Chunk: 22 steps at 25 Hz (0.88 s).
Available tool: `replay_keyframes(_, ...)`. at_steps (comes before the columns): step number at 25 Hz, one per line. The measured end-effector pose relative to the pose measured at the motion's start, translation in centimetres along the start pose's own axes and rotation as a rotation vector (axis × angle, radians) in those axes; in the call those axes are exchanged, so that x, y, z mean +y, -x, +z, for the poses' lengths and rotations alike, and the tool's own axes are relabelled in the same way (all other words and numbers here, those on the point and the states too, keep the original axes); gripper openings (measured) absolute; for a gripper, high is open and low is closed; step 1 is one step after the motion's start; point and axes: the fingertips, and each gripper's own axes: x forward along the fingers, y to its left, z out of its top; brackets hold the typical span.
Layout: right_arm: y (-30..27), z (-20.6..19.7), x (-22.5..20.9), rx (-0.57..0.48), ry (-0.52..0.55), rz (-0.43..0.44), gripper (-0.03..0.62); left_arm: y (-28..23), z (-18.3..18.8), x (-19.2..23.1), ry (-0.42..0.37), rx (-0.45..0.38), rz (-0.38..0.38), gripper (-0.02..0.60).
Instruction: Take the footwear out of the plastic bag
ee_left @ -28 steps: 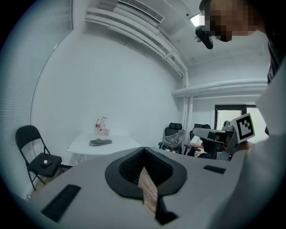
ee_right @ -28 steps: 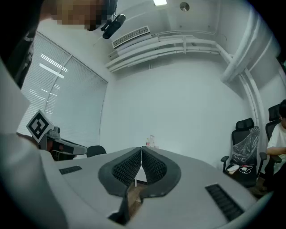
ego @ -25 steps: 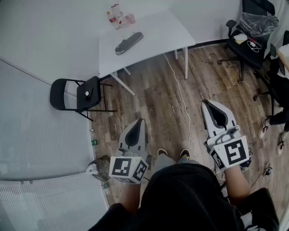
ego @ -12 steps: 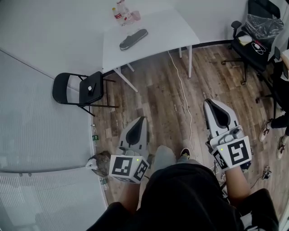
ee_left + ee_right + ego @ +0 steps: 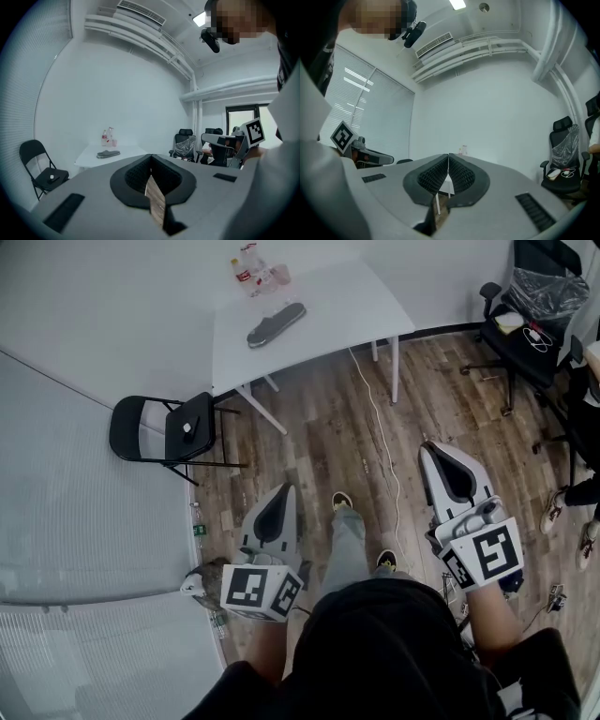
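facing the table edge and footwear across open floor.

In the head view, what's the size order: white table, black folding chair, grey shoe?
Largest first:
white table
black folding chair
grey shoe
The chair is nearer the camera, but the gaps are plain.

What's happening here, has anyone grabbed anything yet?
Not yet. A person stands on the wooden floor holding a left gripper and a right gripper, both shut and empty, pointing toward a white table across the room. A grey shoe lies on that table beside some bottles, untouched. Whether it sits in a bag is too small to tell.
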Motion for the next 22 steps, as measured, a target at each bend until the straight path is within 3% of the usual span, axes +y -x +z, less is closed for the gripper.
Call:
replay_keyframes(8, -4.2, -1.0, -2.2, 0.029, 0.035, -0.013, 0.02, -4.9, 0.0, 2.7, 0.025, 0.004, -0.03, 0.023)
replay_keyframes(22, -18.0, -4.4, -6.7, 0.128, 0.015, -0.029, 0.02, -17.2, 0.9, 11.2, 0.062, 0.068, -0.069, 0.023)
